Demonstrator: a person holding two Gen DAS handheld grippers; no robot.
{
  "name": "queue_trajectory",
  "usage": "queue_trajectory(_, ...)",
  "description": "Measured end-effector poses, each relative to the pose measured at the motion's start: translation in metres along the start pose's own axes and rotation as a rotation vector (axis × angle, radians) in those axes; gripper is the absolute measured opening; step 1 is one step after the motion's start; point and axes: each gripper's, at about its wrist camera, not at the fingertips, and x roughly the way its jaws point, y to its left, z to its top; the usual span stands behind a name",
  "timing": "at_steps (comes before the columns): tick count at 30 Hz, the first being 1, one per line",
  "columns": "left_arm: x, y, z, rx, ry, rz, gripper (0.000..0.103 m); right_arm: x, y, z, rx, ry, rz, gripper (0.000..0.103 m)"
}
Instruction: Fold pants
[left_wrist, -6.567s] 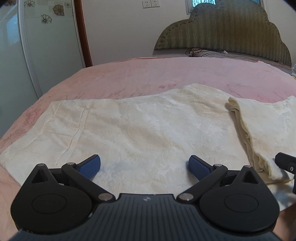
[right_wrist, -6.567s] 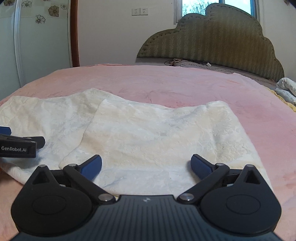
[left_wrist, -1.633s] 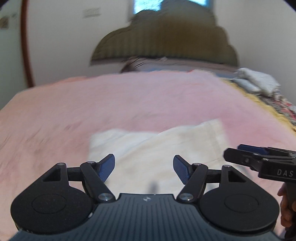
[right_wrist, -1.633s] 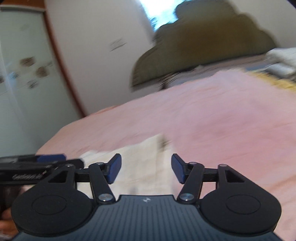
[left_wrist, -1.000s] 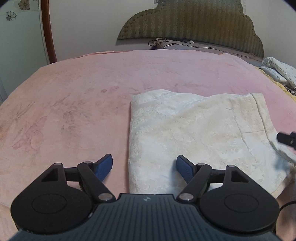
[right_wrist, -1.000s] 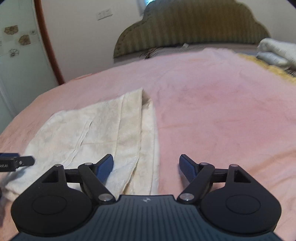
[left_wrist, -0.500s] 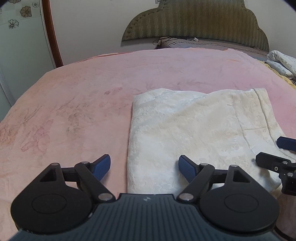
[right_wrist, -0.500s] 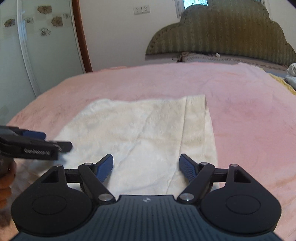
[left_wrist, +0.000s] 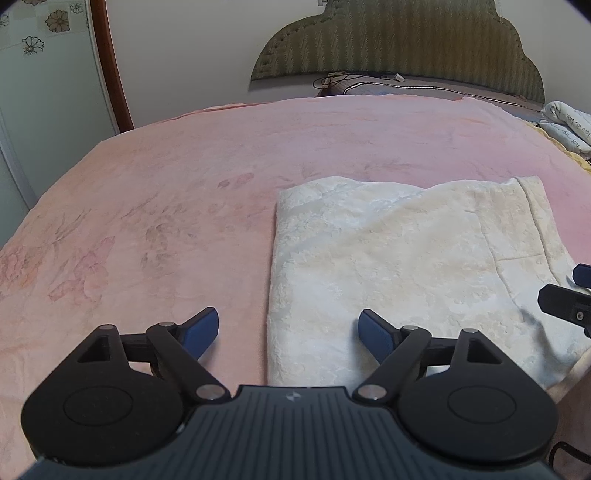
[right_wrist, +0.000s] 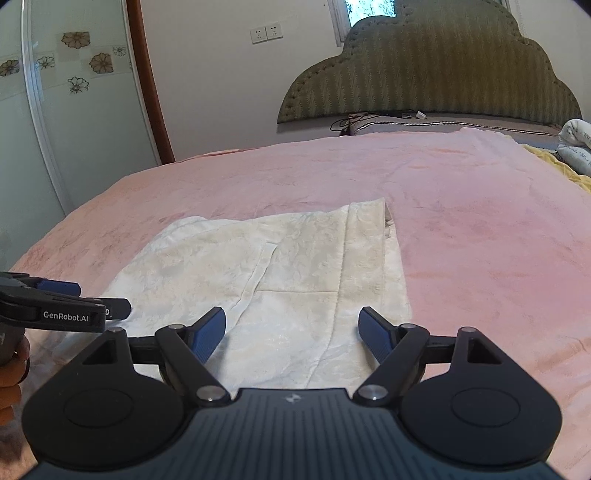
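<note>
I have the pants (left_wrist: 399, 258) lying flat on the pink bed (left_wrist: 155, 206), already doubled into a neat cream rectangle, so I judge the fold close to finished. My left tongs (left_wrist: 288, 330) hang released over the near left corner of the cloth: the jaws have just been opening, the left pad sits over bare blanket, the right pad over fabric, and the cloth's left edge runs between them with nothing pinched. My right tongs (right_wrist: 291, 330) are also released, poised over the near right part of the pants beside the hem strip, gripping nothing. The fabric looks thin, soft and limp, with a textured weave, so I expect it to be light, to sag when lifted and to slide layer over layer. If 1 more fold is wanted, I would pinch all layers together at the 2 near corners, close to the edges.
</note>
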Motion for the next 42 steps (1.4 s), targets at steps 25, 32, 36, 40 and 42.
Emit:
queue_trajectory(25, 0.013, 0.029, 0.001, -0.098, 0.042, -0.204, 0.093, 0.01, -0.073, 0.004, 0.167, 0.001, 0.056, 0.079)
queue_trajectory(32, 0.03, 0.063, 0.005, -0.188, 0.134, -0.393, 0.093, 0.013, -0.073, 0.007, 0.115, 0.047, 0.135, 0.082)
queue_trajectory(36, 0.054, 0.086, 0.009, -0.312, 0.211, -0.544, 0.093, 0.03, -0.09, 0.015, 0.14, 0.156, 0.195, 0.082)
queue_trajectory(40, 0.071, 0.1, 0.013, -0.414, 0.229, -0.68, 0.093, 0.046, -0.11, 0.018, 0.209, 0.199, 0.314, 0.084)
queue_trajectory(42, 0.076, 0.1, 0.014, -0.435, 0.23, -0.716, 0.093, 0.051, -0.112, 0.021, 0.197, 0.212, 0.35, 0.084)
